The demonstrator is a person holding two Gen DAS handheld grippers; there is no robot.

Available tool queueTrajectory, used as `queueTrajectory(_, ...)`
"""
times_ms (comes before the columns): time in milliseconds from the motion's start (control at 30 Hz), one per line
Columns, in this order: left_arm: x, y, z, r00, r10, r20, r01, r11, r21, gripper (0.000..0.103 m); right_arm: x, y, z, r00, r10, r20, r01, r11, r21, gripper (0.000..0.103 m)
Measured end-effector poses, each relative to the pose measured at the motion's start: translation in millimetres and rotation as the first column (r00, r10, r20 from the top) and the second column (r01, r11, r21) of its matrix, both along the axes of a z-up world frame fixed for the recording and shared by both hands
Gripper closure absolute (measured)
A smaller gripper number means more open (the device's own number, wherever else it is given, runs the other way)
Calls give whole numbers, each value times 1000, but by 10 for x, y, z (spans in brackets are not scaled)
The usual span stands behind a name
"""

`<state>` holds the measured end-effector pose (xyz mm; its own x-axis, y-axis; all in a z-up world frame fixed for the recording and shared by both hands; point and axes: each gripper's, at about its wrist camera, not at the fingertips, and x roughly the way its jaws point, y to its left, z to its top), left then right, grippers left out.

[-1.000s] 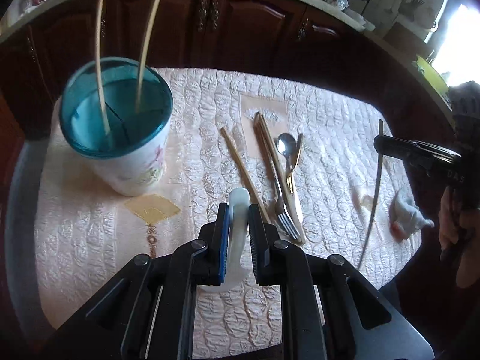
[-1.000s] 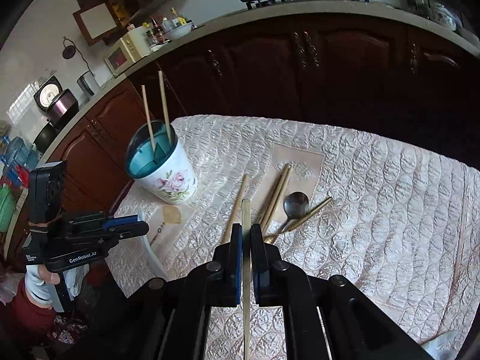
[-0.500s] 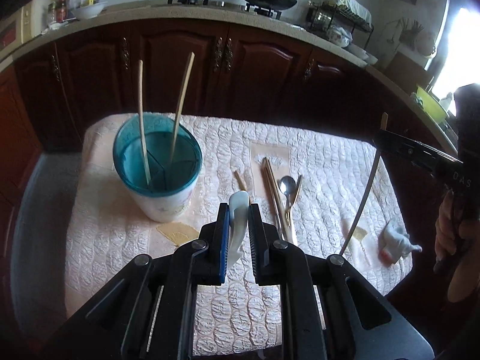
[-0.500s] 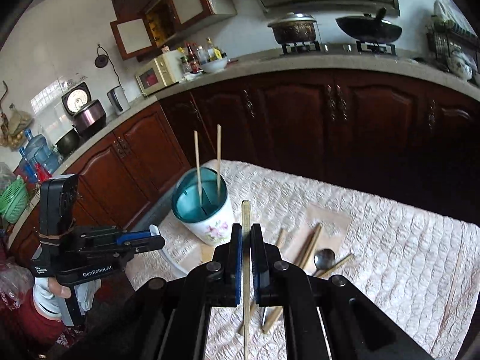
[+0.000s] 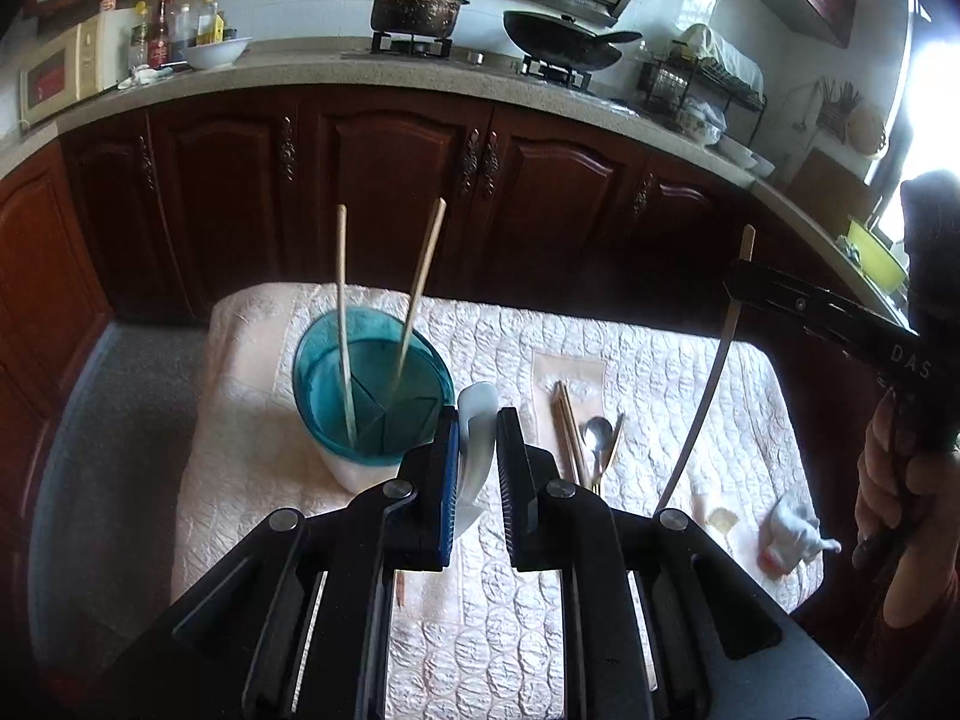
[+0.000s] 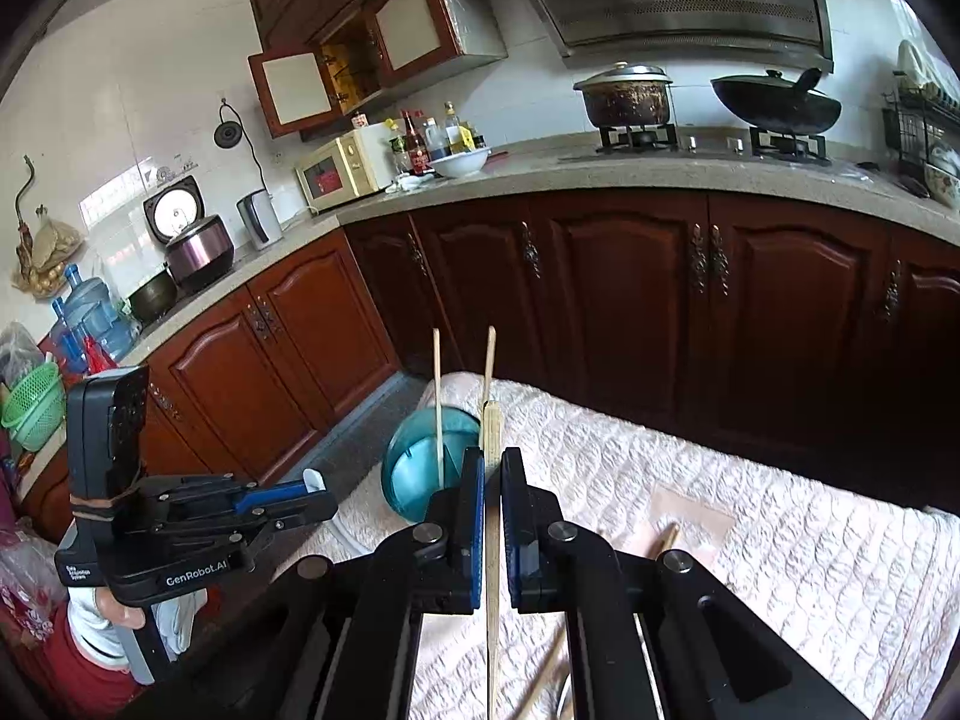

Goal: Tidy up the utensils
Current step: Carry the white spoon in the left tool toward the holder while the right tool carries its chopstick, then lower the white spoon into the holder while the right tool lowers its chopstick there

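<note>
The white spoon (image 5: pixel 477 438) is clamped in the left gripper (image 5: pixel 477 450) fingers, above the quilted worktop (image 5: pixel 660 372) beside the teal-rimmed cup (image 5: pixel 372 396) at its left edge. The right gripper (image 6: pixel 492 480) fingers clamp a chopstick (image 6: pixel 492 540) upright.

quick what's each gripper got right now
Left gripper: shut on a white ceramic soup spoon.
Right gripper: shut on a pale wooden chopstick.

"GenRobot.AI" on the left claw (image 6: pixel 306 495) body; seemingly "DAS" on the right claw (image 5: pixel 741 279) body.
</note>
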<state>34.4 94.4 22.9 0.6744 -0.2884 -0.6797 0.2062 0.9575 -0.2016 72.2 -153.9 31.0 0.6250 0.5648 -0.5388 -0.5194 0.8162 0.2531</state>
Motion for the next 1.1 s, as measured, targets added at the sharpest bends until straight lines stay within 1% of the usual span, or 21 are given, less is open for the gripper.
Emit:
queueTrajectory(267, 130, 173, 186, 998, 44, 37, -44, 999, 0, 92, 194, 205, 210, 999, 14, 33, -15, 1000, 13, 98)
queueTrajectory(533, 241, 272, 282, 996, 69, 53, -68, 998, -9, 92, 297, 300, 222, 999, 23, 28, -23, 999, 23, 98)
queueTrajectory(667, 344, 359, 326, 993, 103, 60, -102, 995, -17, 92, 319, 326, 241, 999, 14, 30, -15, 999, 34, 98)
queueTrajectory(933, 633, 495, 254, 982, 183, 45, -182, 982, -42, 92, 460, 427, 344, 998, -18, 57, 13, 997, 82, 98)
queueTrajectory(1000, 704, 494, 207, 976, 212, 44, -211, 977, -35, 92, 536, 470, 359, 998, -26, 60, 20, 995, 96, 98)
queueTrajectory(1100, 802, 506, 102, 966, 257, 20, -256, 965, -53, 92, 651, 544, 353, 998, -36, 60, 29, 994, 110, 98)
